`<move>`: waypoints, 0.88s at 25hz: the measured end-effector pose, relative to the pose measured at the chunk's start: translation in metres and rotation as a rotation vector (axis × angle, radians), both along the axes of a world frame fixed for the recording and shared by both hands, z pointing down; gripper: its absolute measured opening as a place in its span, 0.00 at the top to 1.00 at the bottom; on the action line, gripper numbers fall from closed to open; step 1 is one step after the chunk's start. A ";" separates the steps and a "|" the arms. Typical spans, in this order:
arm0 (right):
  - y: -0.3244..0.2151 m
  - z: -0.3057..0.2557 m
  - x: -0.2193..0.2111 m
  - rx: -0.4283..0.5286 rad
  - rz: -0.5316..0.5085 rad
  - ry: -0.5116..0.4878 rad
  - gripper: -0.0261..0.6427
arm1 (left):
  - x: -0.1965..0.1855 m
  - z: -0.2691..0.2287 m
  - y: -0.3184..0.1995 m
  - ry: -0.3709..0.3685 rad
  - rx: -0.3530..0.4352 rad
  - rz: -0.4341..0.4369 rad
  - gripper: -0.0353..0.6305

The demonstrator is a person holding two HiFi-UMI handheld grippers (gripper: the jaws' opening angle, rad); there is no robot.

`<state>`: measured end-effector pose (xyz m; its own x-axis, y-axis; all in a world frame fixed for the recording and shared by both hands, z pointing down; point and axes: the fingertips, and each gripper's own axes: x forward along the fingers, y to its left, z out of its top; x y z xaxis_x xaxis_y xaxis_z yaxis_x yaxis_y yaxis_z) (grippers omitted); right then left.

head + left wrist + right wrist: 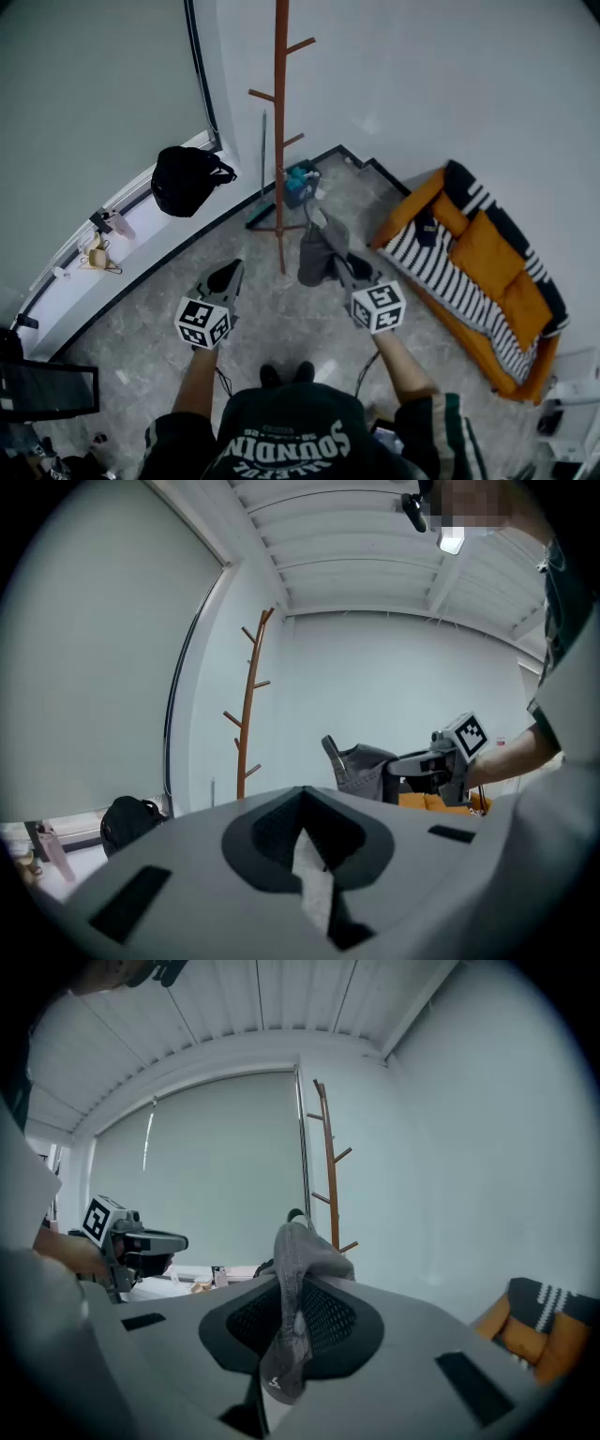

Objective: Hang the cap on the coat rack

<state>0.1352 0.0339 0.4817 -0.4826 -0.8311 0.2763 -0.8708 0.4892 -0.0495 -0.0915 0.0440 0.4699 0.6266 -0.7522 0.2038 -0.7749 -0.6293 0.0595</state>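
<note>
A tall brown wooden coat rack with short side pegs stands on the floor near the wall corner, ahead of me. My right gripper is shut on a grey cap, which hangs limp from the jaws just right of the rack's lower pole. In the right gripper view the cap drapes over the gripper, with the rack behind it. My left gripper is held level to the left of the pole, shut with nothing in it. From the left gripper the cap and rack show ahead.
A black backpack sits on the window ledge at the left, beside small items. An orange sofa with a striped blanket lines the right wall. A blue object lies by the rack's base. A dark screen stands at lower left.
</note>
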 end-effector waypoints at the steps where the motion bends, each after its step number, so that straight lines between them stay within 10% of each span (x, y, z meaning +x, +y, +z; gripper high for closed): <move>1: 0.002 0.003 -0.002 -0.003 0.010 -0.017 0.89 | 0.001 0.001 0.003 -0.002 -0.003 0.008 0.95; 22: 0.005 -0.013 -0.010 0.068 0.034 -0.023 0.89 | 0.004 -0.002 0.008 0.007 0.015 0.021 0.95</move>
<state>0.1247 0.0388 0.4687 -0.4591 -0.8638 0.2075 -0.8861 0.4620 -0.0372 -0.0879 0.0519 0.4677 0.6440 -0.7415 0.1882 -0.7608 -0.6467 0.0555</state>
